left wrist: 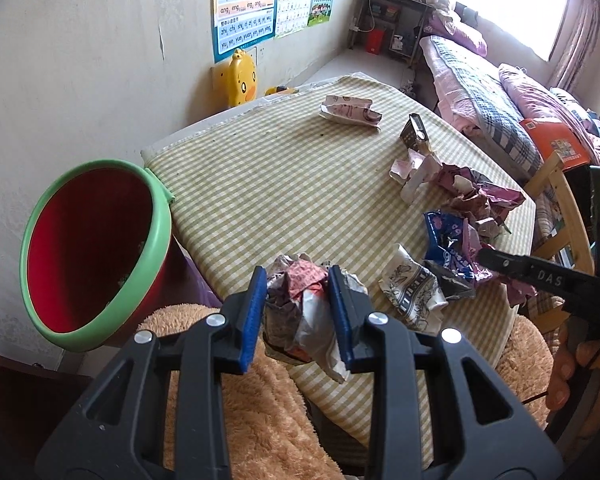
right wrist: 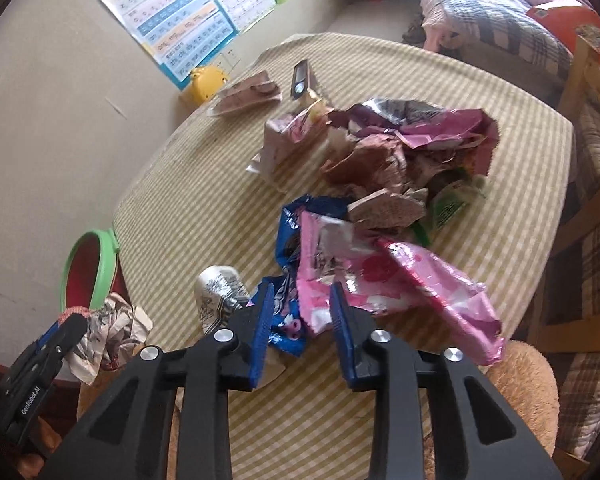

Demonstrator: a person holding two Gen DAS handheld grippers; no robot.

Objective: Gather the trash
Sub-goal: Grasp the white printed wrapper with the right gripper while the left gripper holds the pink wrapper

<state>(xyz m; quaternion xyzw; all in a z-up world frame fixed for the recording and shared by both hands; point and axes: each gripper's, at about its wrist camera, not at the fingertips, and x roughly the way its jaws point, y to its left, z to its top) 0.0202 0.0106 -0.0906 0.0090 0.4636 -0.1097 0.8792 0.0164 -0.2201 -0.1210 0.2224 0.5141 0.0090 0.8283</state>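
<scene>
A checked tabletop (left wrist: 260, 184) carries scattered wrappers (right wrist: 380, 184). The bin (left wrist: 96, 252) stands just beside its left edge. A crumpled wrapper (left wrist: 300, 304) is pinched in the left tool (left wrist: 298, 312); it is best carried fully over the rim before release. The right tool (right wrist: 300, 320) is held spread above the pink wrapper (right wrist: 380, 280).
</scene>
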